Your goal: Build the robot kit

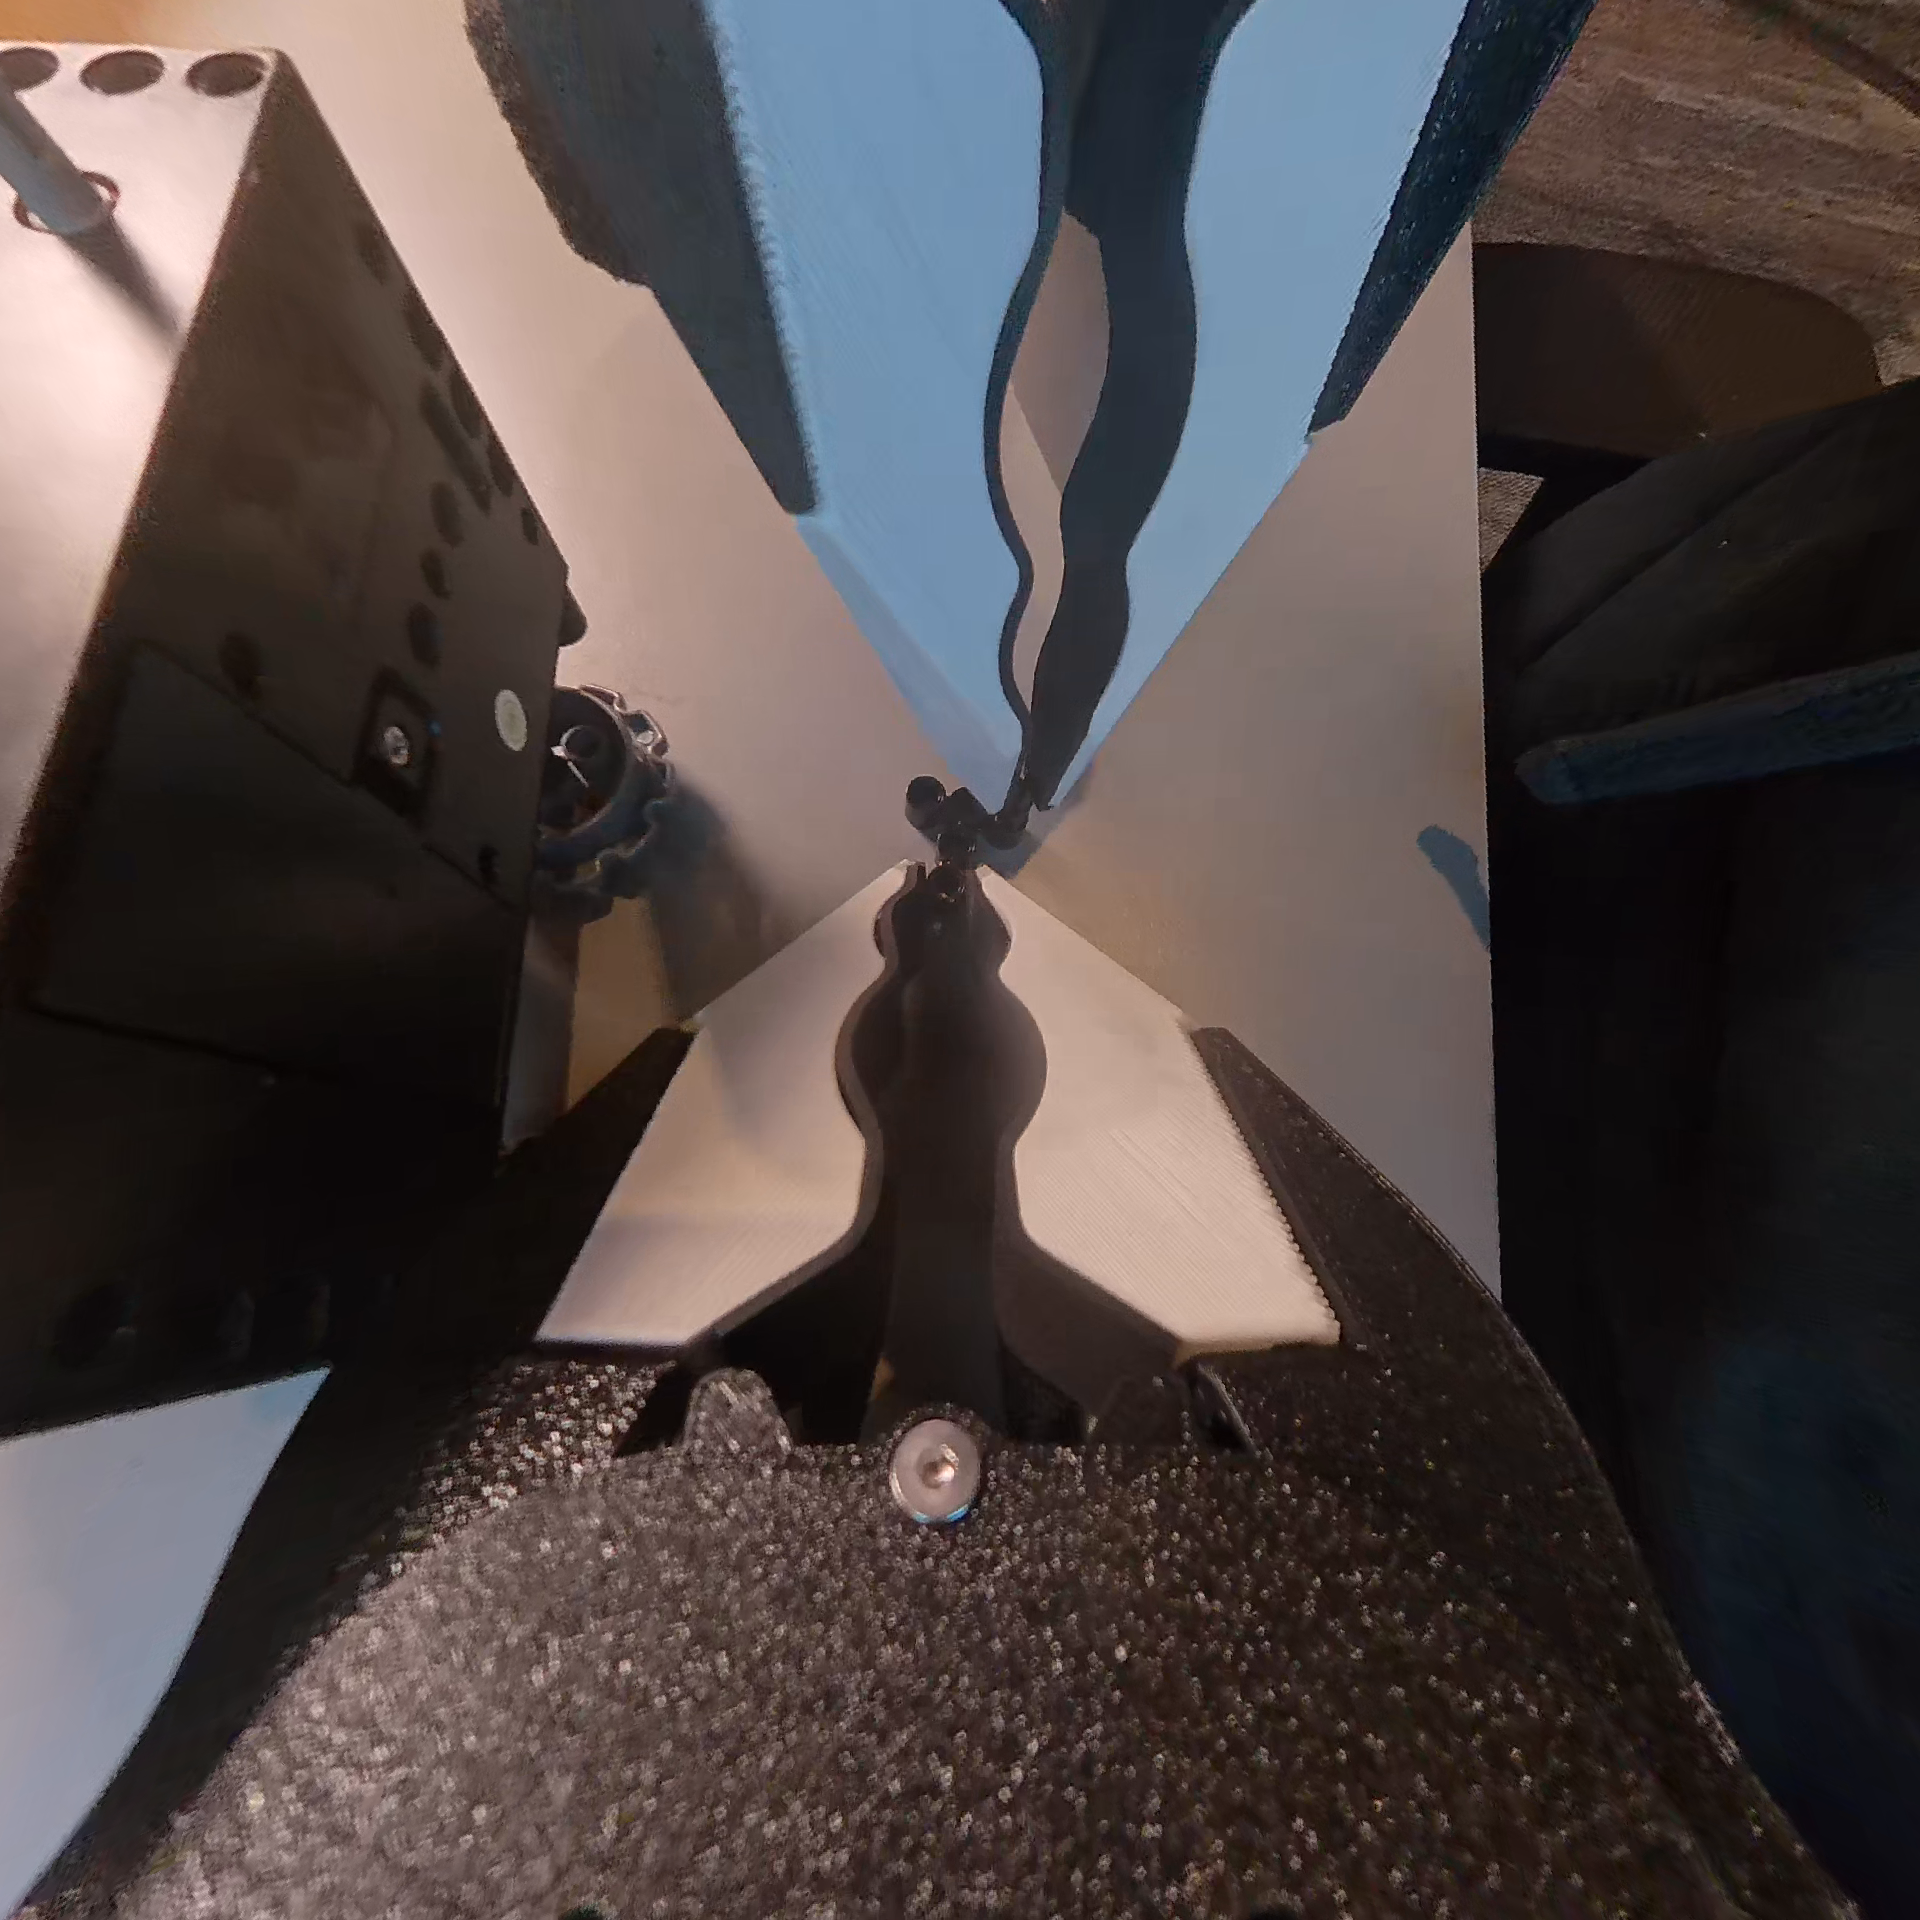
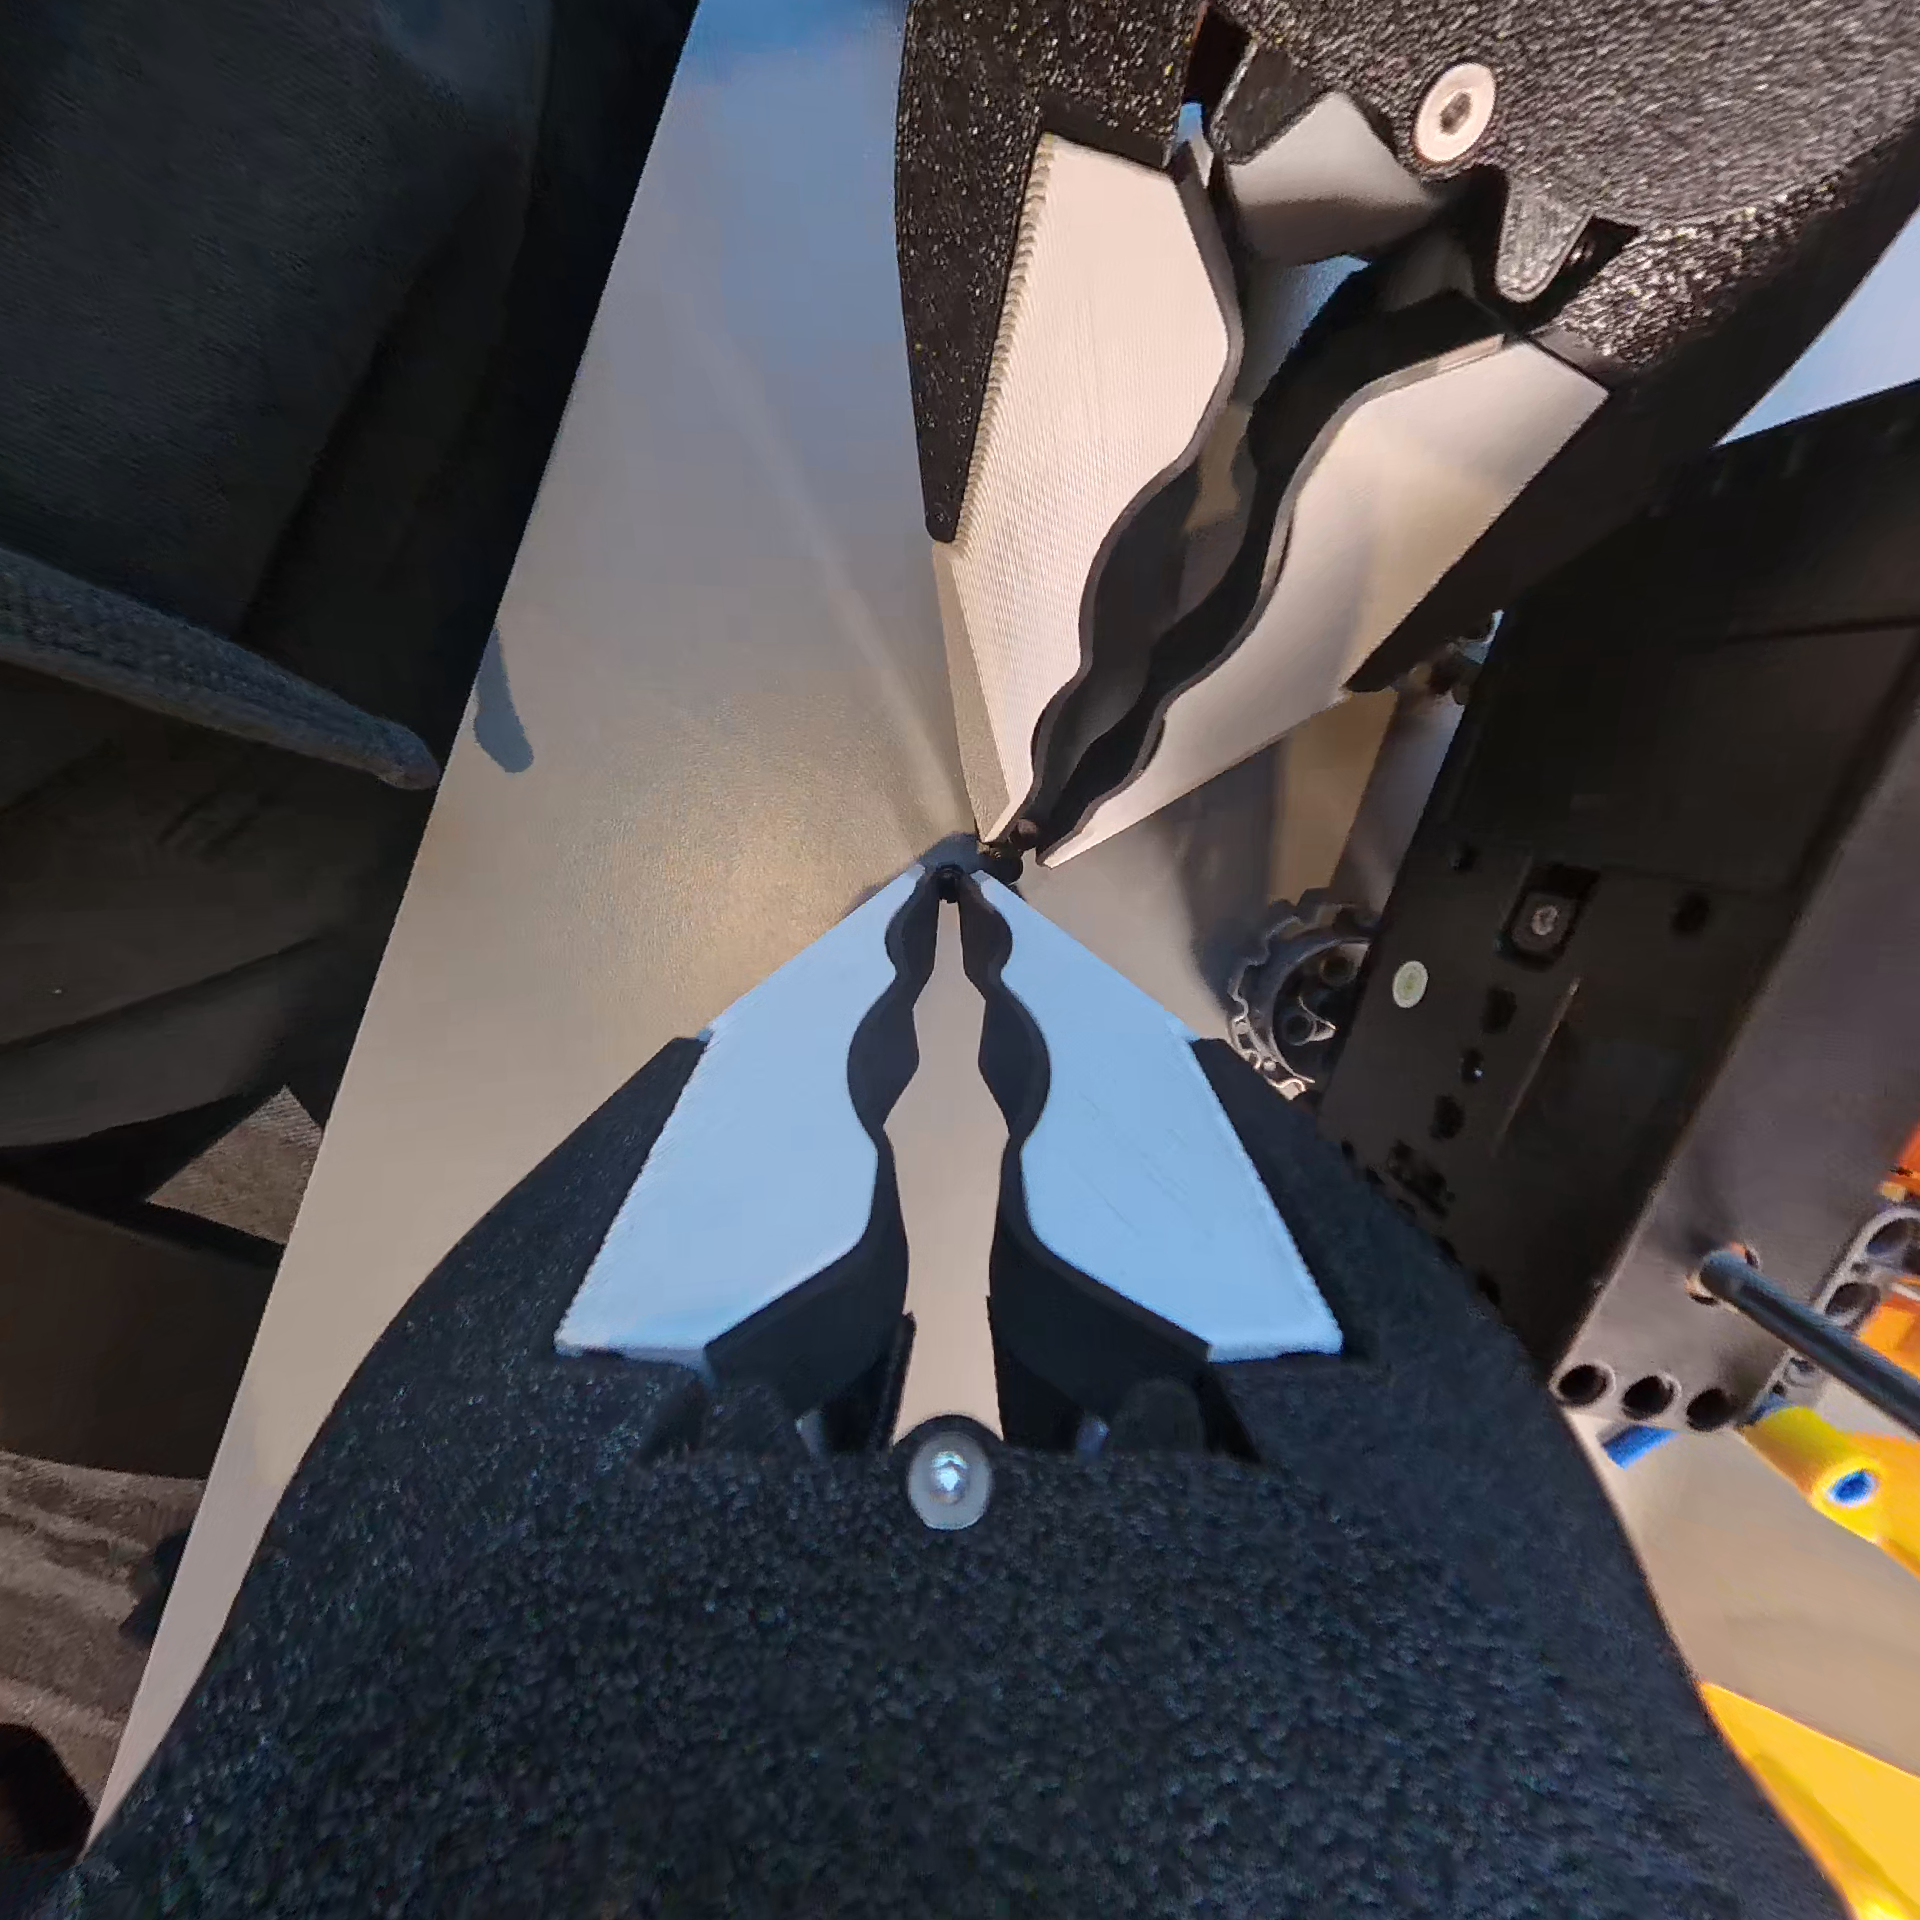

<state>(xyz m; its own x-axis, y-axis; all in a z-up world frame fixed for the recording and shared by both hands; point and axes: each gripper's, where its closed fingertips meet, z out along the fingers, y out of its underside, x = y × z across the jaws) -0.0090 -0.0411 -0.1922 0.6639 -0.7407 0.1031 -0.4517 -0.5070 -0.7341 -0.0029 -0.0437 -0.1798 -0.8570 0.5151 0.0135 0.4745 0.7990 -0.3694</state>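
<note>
Across the white table, seen from the left wrist view, the biggest thing was a black block with rows of round holes, standing at the left, with dark fabric past the table's right edge. A black toothed wheel sat against the block's lower corner, touching it or very nearly. At the far right of the right wrist view lay orange and yellow pieces with a thin black rod over them. A dark smear marked the table near its right edge. Both grippers met tip to tip above bare table, just right of the wheel. The left gripper reached in from the near side, its jaws pressed together along their length and pinching the near end of a small black knobbed part. The right gripper came from the opposite side, angled steeply down, its jaws drawn in to a thin tapering slit and closed at the tips on the far end of the same part. The part was held clear between the two tips. It was too small and dark to tell whether it was one piece or two joined.
</note>
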